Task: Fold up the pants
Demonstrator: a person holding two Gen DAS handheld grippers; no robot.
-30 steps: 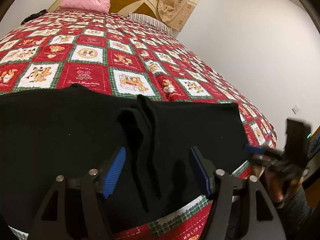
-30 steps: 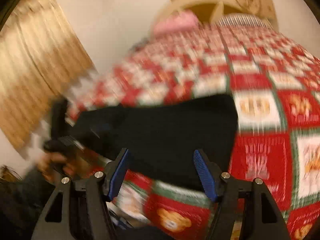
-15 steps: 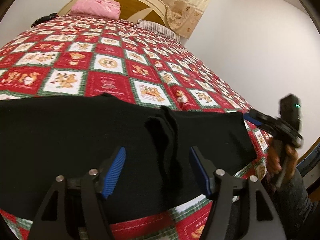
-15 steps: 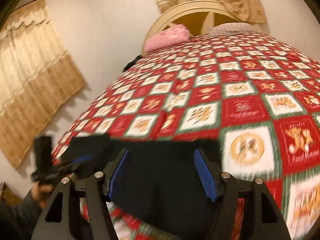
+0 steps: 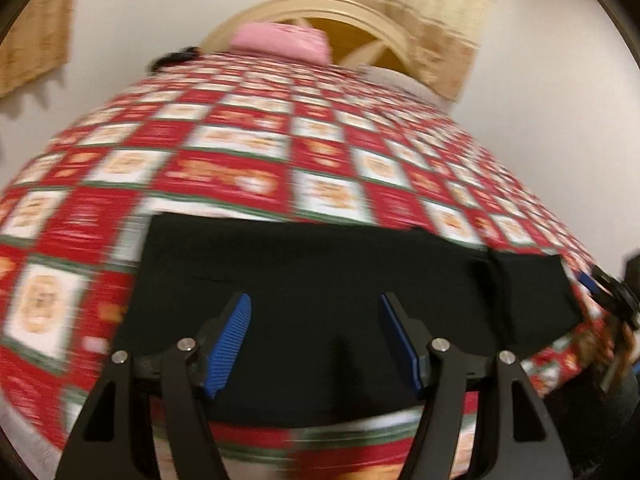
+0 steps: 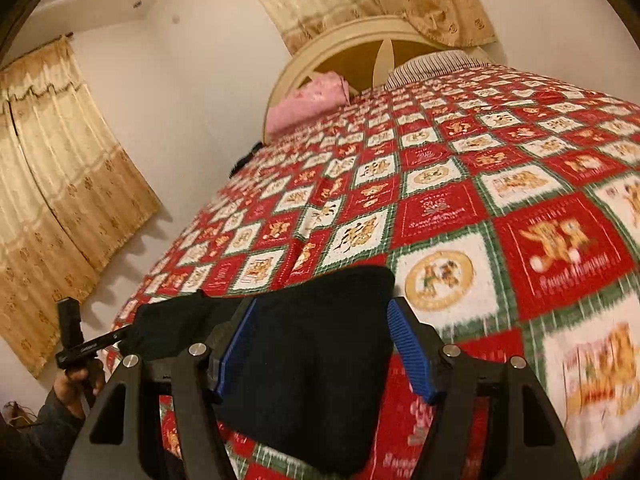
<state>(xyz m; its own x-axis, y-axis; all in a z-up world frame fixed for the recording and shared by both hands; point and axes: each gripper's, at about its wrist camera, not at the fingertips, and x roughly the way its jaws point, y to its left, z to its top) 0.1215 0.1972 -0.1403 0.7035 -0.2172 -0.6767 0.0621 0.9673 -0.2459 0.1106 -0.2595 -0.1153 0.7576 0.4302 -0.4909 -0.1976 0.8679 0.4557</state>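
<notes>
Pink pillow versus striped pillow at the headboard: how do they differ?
The pink pillow is plain pink; the striped pillow is pale with thin dark stripes. The pink pillow lies fully exposed, left in the right wrist view; the striped pillow, right, is partly under the quilt. Both rest against the headboard.

L gripper agape; R gripper agape

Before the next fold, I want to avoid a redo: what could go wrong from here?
The pants lie near the bed's front edge; a pull toward the person might drag them off. Both grippers, left and right, are open and empty, so a shallow pinch may catch only the top layer. The raised crease could get folded in.
</notes>
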